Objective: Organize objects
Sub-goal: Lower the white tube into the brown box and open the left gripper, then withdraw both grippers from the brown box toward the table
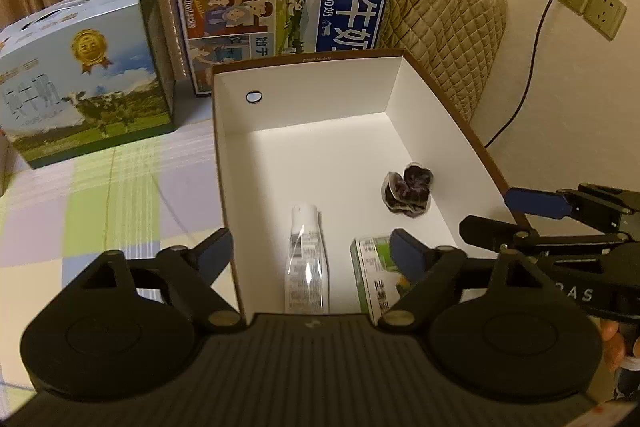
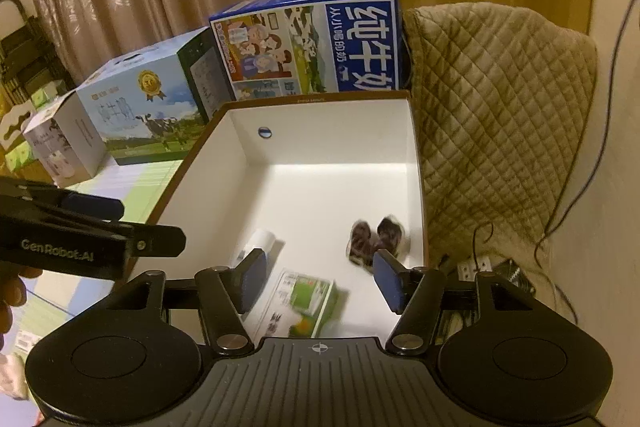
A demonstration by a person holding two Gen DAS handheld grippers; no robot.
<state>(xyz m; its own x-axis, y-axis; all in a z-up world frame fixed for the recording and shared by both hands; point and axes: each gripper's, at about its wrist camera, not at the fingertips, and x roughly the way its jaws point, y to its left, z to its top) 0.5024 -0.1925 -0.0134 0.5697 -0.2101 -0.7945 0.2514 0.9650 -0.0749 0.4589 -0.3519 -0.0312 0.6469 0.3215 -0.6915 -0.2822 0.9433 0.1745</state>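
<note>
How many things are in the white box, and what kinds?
White tube: 1
Green and white carton: 1
Dark snack packet: 1
Total in the white box: 3

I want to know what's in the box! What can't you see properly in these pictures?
- Green carton: left wrist view, near end hidden by the left hand-held gripper; print too small.
- White tube: right wrist view, mostly hidden by the right hand-held gripper.
- Dark packet: right wrist view, blurred.
- White box: near wall cut off.
</note>
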